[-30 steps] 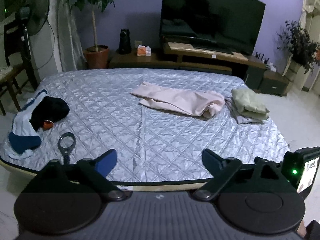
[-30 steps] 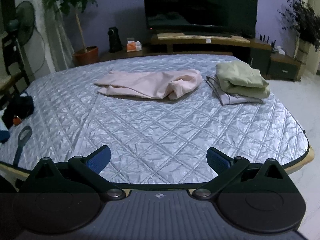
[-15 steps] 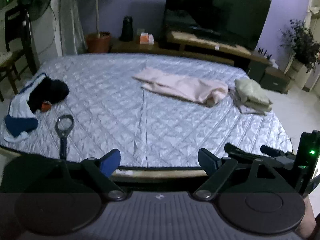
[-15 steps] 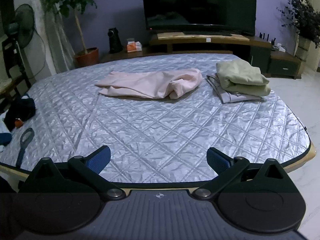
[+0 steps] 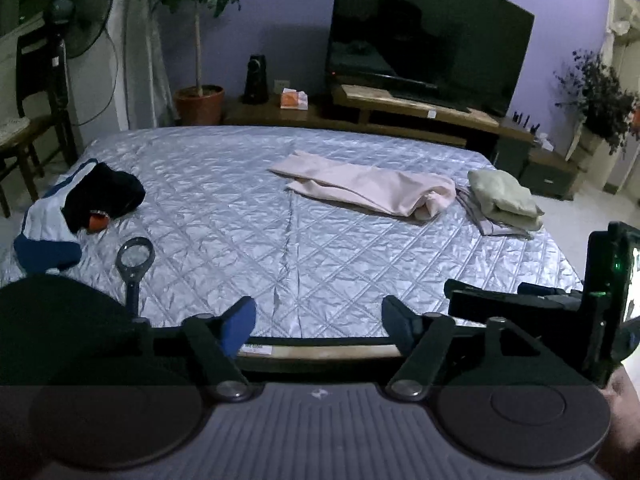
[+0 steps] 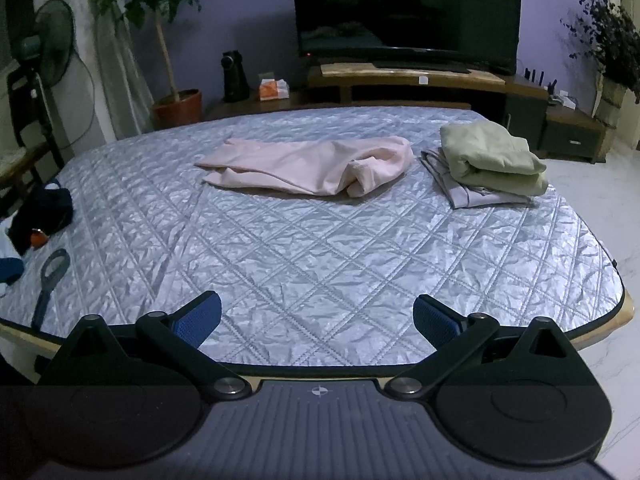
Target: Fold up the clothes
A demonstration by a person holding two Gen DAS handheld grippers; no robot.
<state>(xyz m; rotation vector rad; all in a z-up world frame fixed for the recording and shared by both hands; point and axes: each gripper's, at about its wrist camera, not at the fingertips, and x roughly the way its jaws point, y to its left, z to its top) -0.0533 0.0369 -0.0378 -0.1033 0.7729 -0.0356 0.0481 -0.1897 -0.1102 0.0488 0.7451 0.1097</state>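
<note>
A pink garment lies loosely spread at the far middle of a bed with a silver quilted cover. A folded green garment sits on a folded grey one at the far right. A dark and blue-white heap of clothes lies at the left edge. My left gripper is open and empty at the bed's near edge. My right gripper is open and empty over the near edge, and it shows in the left wrist view.
A magnifying glass lies near the left front of the bed. Beyond the bed stand a TV on a low wooden stand, a potted tree, a fan and a chair at the left.
Both grippers have pulled back a little toward the near edge of the bed. The clothes have not moved.
</note>
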